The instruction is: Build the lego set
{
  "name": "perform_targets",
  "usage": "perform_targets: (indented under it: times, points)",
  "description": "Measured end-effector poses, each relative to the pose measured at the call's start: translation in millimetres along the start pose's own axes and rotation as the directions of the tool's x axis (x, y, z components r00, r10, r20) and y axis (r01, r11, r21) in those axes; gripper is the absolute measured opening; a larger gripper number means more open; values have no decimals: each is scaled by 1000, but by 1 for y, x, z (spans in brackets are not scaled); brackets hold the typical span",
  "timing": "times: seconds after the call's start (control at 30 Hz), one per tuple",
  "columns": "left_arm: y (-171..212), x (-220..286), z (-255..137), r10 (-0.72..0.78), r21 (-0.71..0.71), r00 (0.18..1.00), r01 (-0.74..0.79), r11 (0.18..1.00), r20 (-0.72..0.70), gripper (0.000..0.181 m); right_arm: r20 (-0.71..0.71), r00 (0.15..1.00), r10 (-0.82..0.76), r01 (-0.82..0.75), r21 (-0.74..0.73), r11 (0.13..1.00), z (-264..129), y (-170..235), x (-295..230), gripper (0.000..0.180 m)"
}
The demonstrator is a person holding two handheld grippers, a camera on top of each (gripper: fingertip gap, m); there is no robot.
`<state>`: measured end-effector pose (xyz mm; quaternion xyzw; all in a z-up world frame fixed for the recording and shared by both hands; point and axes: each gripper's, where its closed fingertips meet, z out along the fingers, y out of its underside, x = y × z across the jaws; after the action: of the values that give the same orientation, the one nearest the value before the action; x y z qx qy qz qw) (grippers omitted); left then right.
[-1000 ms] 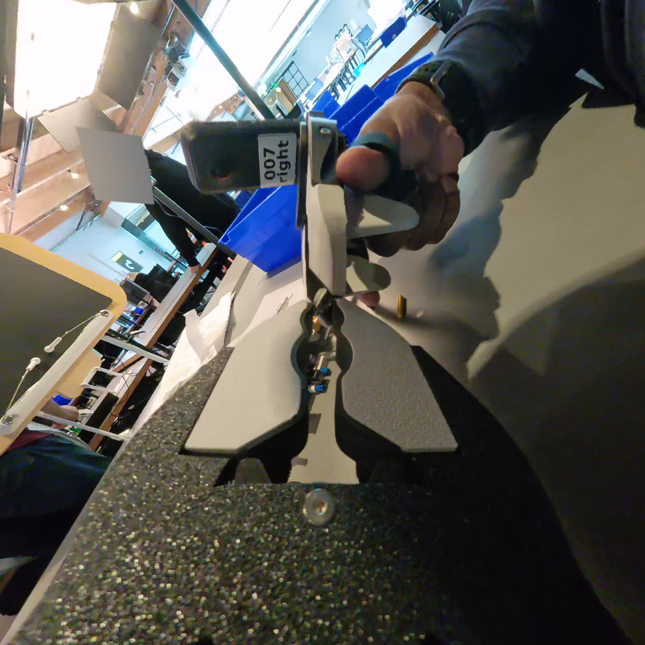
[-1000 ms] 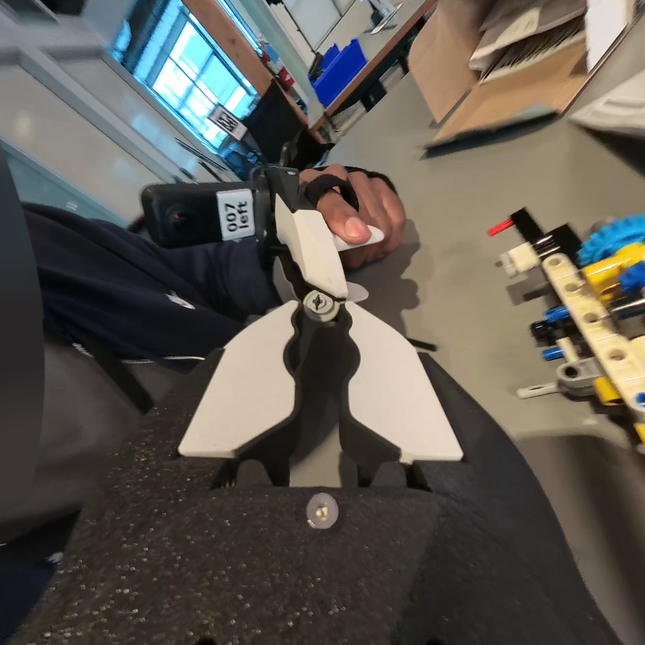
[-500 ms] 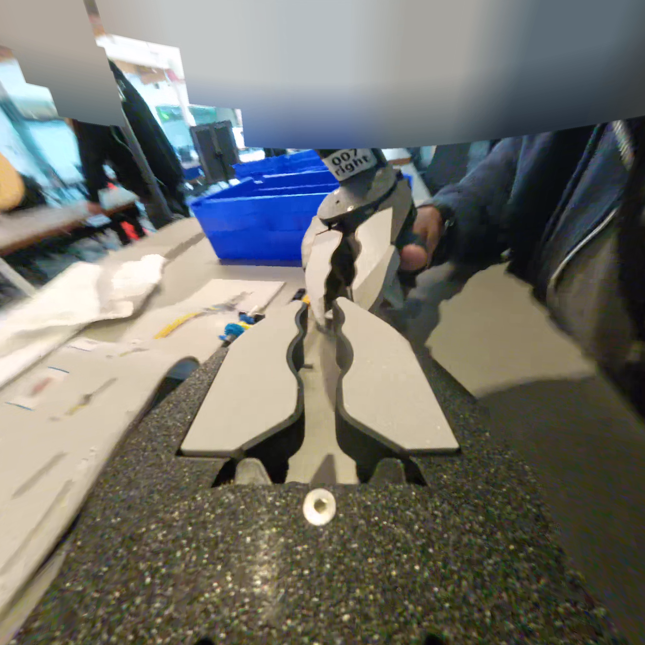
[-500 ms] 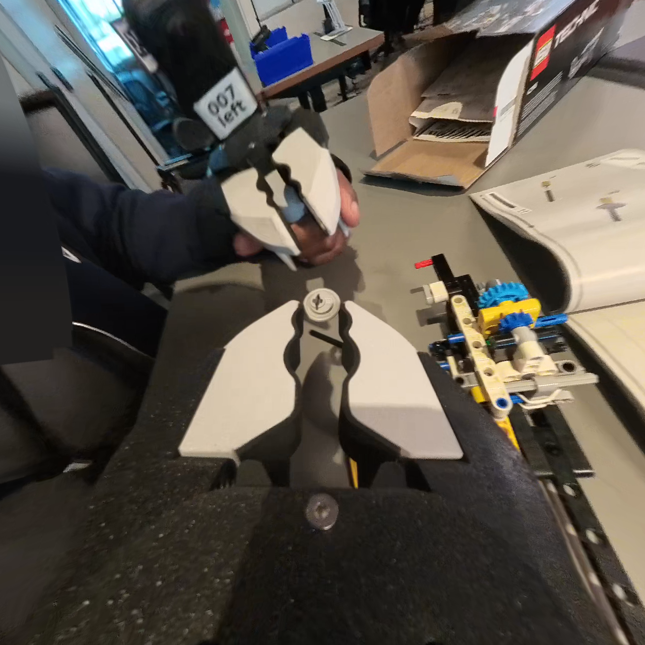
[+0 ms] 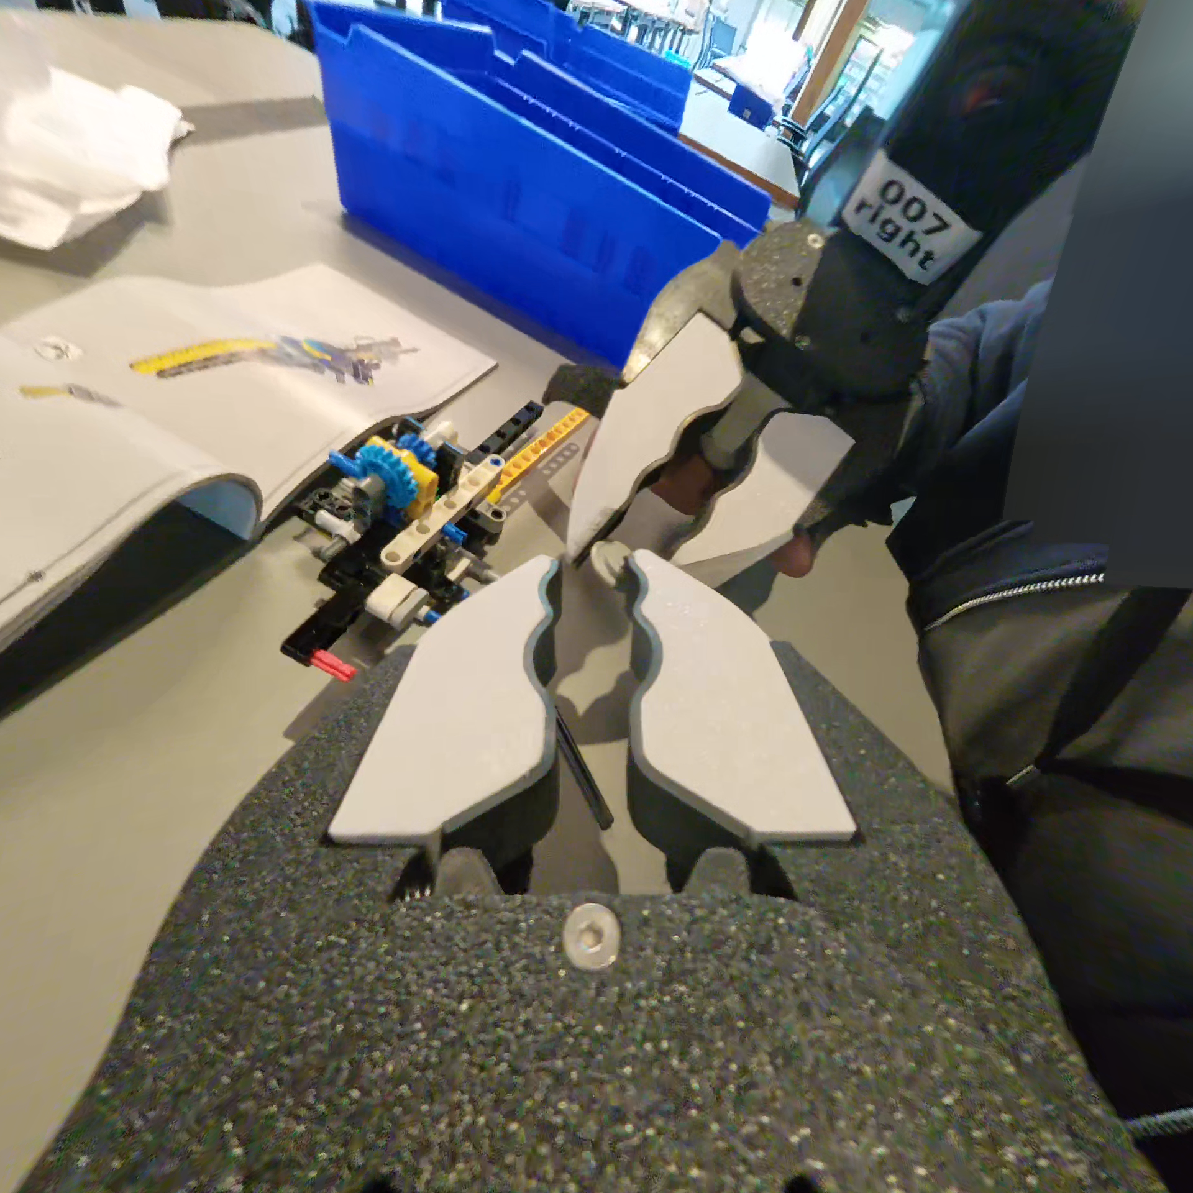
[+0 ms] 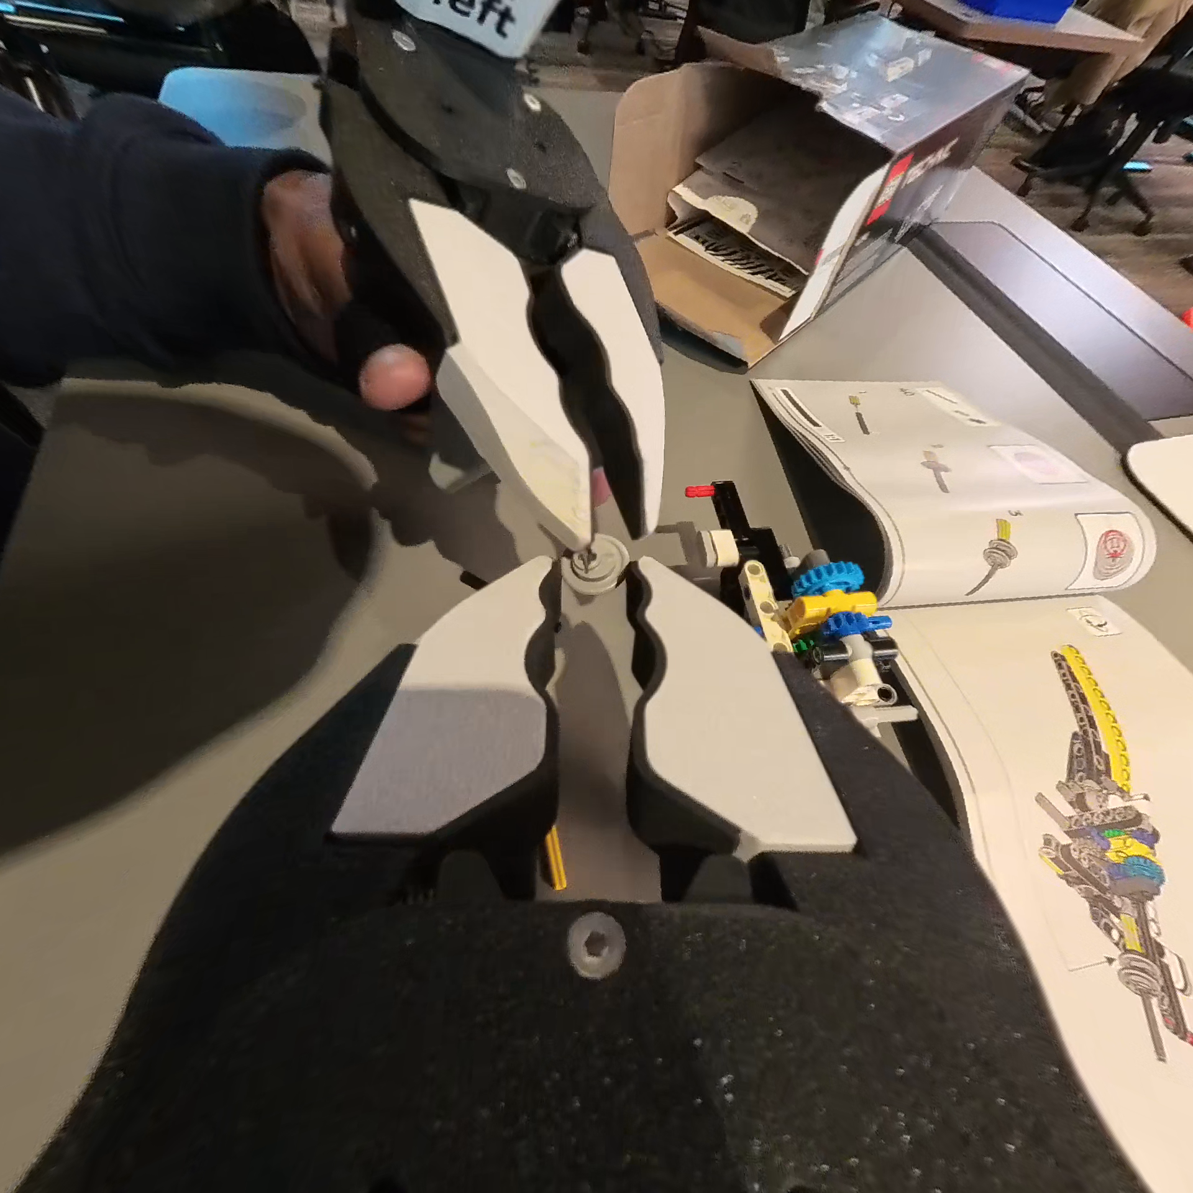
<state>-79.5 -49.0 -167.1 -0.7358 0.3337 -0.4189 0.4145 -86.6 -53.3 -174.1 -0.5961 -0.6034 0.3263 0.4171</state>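
Right hand-held gripper (image 6: 594, 568) found pinching a small grey round piece (image 6: 595, 563) at its fingertips. Left hand-held gripper (image 5: 594, 561) observed with fingers slightly parted, tips meeting that piece; grip undeterminable. Partly built lego assembly (image 5: 407, 510) noted on grey worktop (image 5: 161, 742), just beside open instruction booklet (image 5: 193, 400).

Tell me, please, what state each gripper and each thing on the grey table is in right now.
Left gripper: open, empty.
Right gripper: shut on the small grey round disc.
Partly built multicoloured lego assembly: unfinished, lying on the grey table.
White paper instruction booklet: open, pages curling.
Cardboard lego box: open, on its side.
Thin black rod: loose on the table.
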Motion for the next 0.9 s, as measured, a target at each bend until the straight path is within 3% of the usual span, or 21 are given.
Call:
perform_targets:
  times: [0.3, 0.6, 0.9]
  points:
    - [4, 0, 2, -232, -23, 969, 230, 973, -90, 17, -109, 984, -138, 131, -64, 989, 4, 6, 6, 19]
    - [10, -13, 12, -179, -68, 978, 187, 980, 105, 21, -229, 941, -249, 205, -200, 958, 7, 19, 20, 19]
    - [8, -18, 11, -243, -48, 961, 251, 967, 136, 29, -262, 894, -364, 300, -253, 920, 7, 20, 20, 19]
